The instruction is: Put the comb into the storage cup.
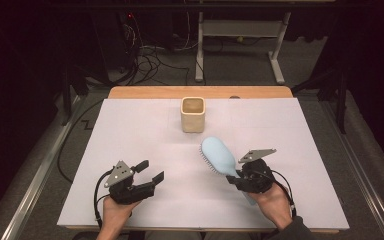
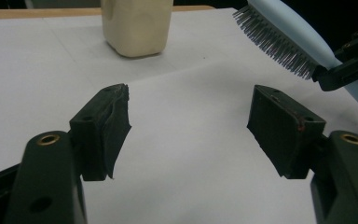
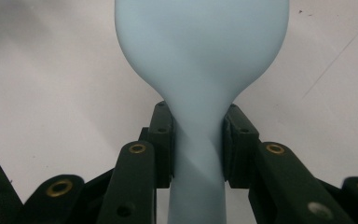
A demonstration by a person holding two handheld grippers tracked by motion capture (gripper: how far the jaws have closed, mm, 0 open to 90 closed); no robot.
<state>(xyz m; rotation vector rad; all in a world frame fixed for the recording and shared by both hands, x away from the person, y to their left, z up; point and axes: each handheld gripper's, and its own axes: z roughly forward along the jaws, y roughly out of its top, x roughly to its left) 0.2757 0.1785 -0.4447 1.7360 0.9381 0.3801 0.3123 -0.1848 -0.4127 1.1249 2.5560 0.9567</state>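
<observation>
No text, label, brand, number or sign can be read anywhere here. The cream cup (image 1: 193, 114) is plain on the side facing the camera, the pale blue hairbrush (image 1: 219, 156) carries no mark (its back is smooth in the right gripper view), and the white sheet (image 1: 130, 130) looks blank, though the high view is dim.
</observation>
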